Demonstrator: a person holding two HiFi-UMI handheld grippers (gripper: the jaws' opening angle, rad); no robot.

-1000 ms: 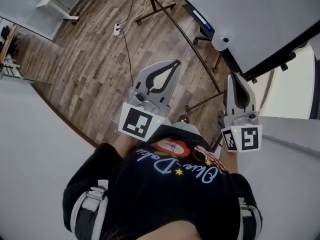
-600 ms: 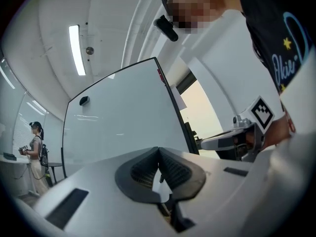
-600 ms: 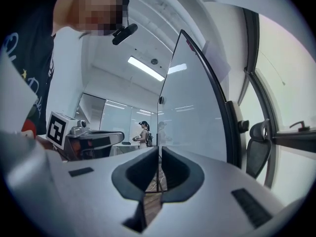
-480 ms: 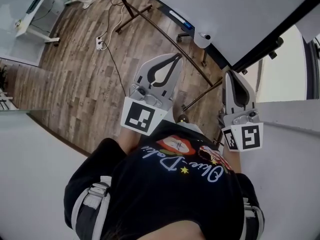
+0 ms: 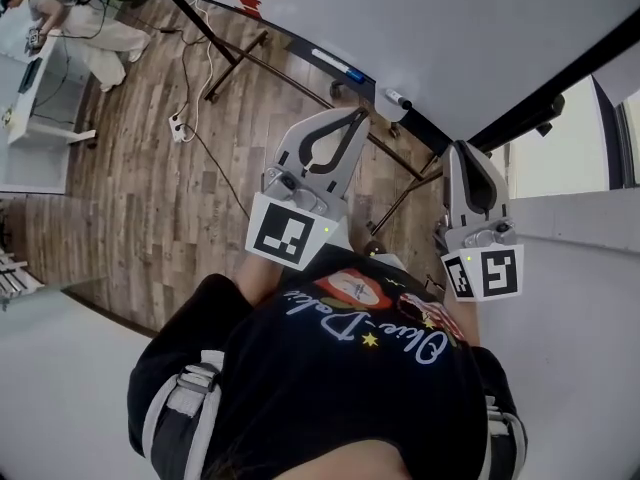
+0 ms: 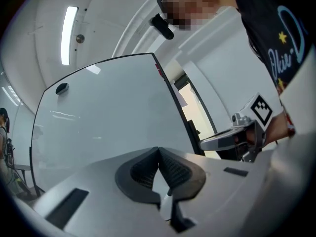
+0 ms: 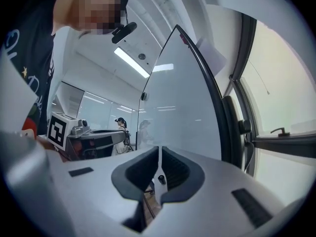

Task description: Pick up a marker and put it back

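Observation:
A whiteboard (image 5: 450, 28) on a wheeled stand fills the top of the head view. On its tray (image 5: 330, 63) lie a blue-capped marker (image 5: 349, 72) and a black-capped marker (image 5: 397, 98). My left gripper (image 5: 350, 120) is held level just short of the tray, shut and empty, its tips near the black-capped marker. My right gripper (image 5: 468, 151) is at the board's right end, also shut with nothing in it. The left gripper view has the left gripper (image 6: 158, 151) facing the board (image 6: 108, 112). In the right gripper view the right gripper (image 7: 159, 151) points along the board's edge (image 7: 212, 98).
The stand's dark legs (image 5: 232, 60) spread over the wooden floor (image 5: 150, 198). A power strip (image 5: 178, 125) with a cable lies on the floor. A person (image 5: 70, 18) stands by a desk (image 5: 40, 108) at far left. A window (image 5: 560, 148) is at right.
The view has swung left along the board; the tray and its markers have come closer to the left gripper. Both grippers stay shut and empty.

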